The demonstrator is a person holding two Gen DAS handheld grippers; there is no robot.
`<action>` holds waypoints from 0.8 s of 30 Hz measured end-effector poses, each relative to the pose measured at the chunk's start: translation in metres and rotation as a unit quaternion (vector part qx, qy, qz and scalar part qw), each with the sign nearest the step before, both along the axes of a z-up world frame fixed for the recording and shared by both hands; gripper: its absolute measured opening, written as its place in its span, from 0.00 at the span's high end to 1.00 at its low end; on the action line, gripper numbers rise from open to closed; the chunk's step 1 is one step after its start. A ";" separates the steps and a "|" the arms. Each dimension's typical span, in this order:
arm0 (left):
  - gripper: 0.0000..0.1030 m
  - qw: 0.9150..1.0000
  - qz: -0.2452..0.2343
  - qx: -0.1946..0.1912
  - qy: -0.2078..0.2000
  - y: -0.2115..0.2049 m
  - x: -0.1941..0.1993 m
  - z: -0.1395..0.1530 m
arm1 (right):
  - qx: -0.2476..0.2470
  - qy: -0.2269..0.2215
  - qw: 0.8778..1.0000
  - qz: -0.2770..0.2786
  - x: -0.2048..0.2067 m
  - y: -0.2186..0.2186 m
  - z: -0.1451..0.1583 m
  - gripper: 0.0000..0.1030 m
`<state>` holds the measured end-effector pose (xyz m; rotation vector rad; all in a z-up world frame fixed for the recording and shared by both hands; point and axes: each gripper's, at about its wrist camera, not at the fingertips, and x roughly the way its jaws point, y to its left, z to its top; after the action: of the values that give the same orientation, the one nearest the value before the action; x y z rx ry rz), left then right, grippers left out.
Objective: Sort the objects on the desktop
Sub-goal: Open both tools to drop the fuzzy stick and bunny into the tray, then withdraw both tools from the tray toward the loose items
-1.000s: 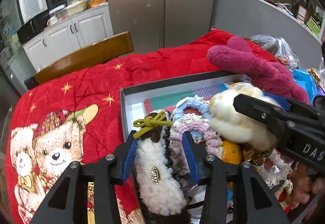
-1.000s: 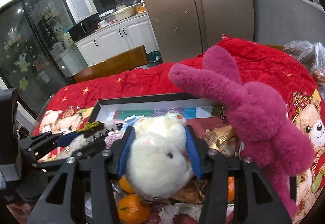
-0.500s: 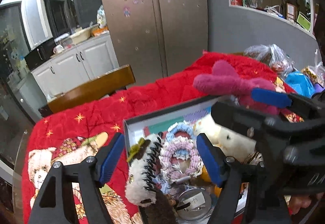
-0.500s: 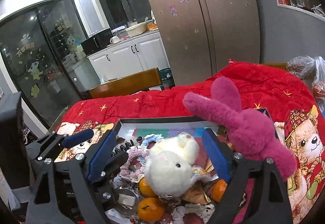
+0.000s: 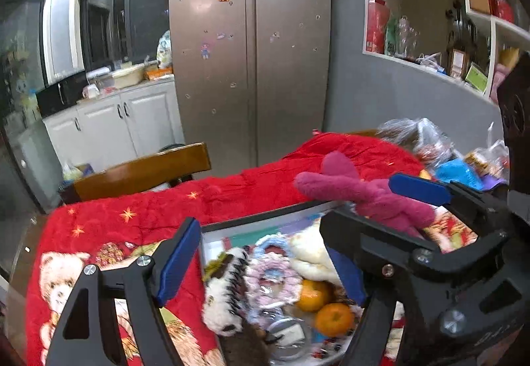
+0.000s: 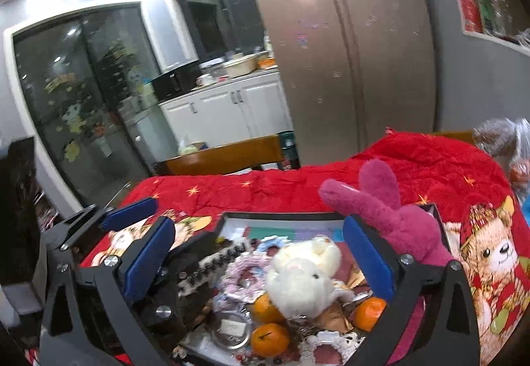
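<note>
The desk is covered by a red quilted cloth [image 6: 414,173] printed with bears, and on it a shallow tray [image 6: 281,216] is seen, crowded with the things being sorted. A magenta plush rabbit [image 6: 391,216] is draped over the tray's right rim, ears pointing left; it is judged light, soft and compressible, best taken across the body, not by an ear, which would let it swing. Inside the tray, near the middle, a white plush bunny [image 6: 304,273] is resting on three tangerines [image 6: 270,339]. The bunny is likewise judged light and yielding, and a grip across its round head or belly is favoured. The tangerines are judged firmer, heavier and apt to roll, so a hold across the widest part with modest pressure is advised. To the left, a fleecy hair claw [image 5: 225,293] and crocheted scrunchies [image 5: 270,273] are lying; both are light, the claw stiff at its teeth, the scrunchies limp.

The left gripper [image 5: 261,263] and the right gripper [image 6: 258,260] are both held above the tray with jaws wide apart and nothing between them.

Compared with a second ago, the hair claw has been released by the left jaws and the white bunny by the right jaws; both tools have been raised and drawn back, so more of the kitchen is shown.
</note>
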<state>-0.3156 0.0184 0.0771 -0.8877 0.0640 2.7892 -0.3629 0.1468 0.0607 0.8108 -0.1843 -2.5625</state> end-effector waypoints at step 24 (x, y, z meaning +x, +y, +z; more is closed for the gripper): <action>0.00 0.981 0.044 0.043 0.184 0.001 0.150 0.080 | 0.015 0.252 0.967 -0.046 0.235 0.074 0.143 0.00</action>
<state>-0.1657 0.0189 0.1575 -0.3534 -0.0387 2.9757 -0.1280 0.2203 0.2040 0.1424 -0.0246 -2.7677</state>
